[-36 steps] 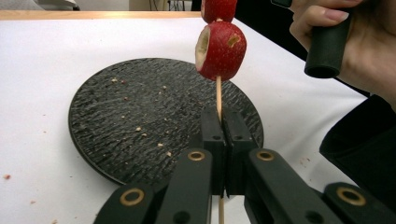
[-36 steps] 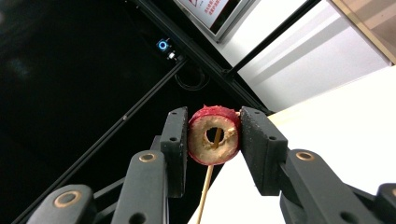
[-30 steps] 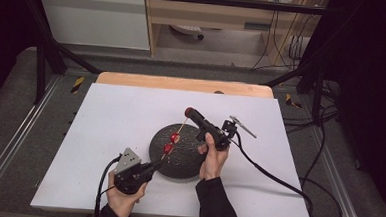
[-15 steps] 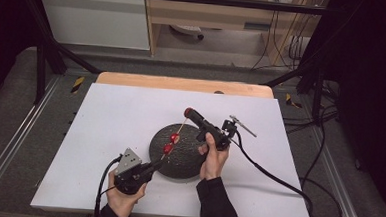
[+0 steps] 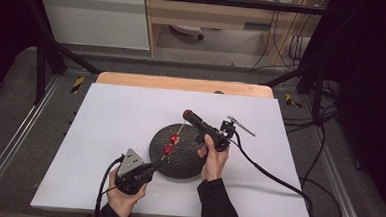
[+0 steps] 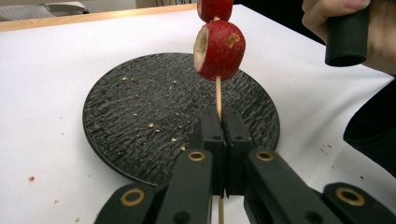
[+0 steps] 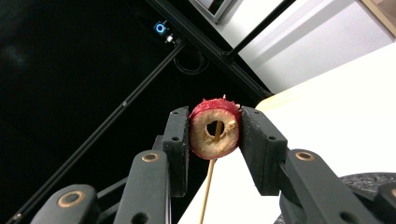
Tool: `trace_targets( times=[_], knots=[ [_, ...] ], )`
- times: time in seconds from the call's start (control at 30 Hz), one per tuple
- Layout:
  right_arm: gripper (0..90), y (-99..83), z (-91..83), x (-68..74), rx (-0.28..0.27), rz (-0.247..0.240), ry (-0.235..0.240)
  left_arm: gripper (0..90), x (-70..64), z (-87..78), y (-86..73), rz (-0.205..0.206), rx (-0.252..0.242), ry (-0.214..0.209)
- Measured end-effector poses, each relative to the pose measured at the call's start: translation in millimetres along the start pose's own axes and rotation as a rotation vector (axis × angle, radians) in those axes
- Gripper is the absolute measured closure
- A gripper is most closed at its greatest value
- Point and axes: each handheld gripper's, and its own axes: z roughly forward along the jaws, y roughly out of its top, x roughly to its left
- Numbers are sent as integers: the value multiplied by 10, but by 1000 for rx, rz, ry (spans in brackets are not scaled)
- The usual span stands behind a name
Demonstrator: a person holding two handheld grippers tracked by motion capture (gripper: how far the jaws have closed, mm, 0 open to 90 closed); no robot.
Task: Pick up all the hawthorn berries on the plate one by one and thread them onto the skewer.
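left gripper (image 6: 219,135) pinches our skewer (image 6: 217,95) low, over the plate (image 6: 140,116) | two fruits (image 6: 219,50) threaded, upper one cut off by frame; crumbs on plate | right gripper (image 7: 215,140) clamps hollow fruit (image 7: 215,129) at skewer tip; table (image 5: 110,114) beyond

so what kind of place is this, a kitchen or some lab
Probably a lab recording station, not a kitchen: a white-topped table inside a black metal frame, loose cables on the floor behind, and handheld grippers working a fruit skewer.

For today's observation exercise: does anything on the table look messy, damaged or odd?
Crumbs litter the black plate and the white table beside it. The red fruit on the skewer is hollowed, with pale gouges.
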Motion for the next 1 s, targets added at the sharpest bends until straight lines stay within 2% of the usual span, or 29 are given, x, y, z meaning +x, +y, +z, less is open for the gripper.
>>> trace_targets(
  times=[0.37, 0.47, 0.63, 0.67, 0.7, 0.8, 1.0],
  knots=[
    [641, -22, 8, -17, 44, -1, -5, 890, 30, 18, -27, -3, 0, 0],
    [630, 0, 4, -16, 62, -16, -8, 890, 81, -7, -35, -19, -10, -7],
    [478, 3, -29, -10, 138, -92, -42, 890, 143, -77, -36, -25, -25, 2],
    [448, -5, -42, -24, 156, -122, -55, 890, 151, -84, -38, -22, -25, 0],
    [415, -11, -51, -26, 166, -125, -63, 890, 161, -91, -44, -20, -22, 0],
    [307, -33, -85, -64, 229, -189, -99, 890, 193, -99, -62, -21, -14, -9],
    [131, -61, -211, -127, 372, -372, -188, 889, 257, -99, -76, -25, 12, -18]
  ],
)
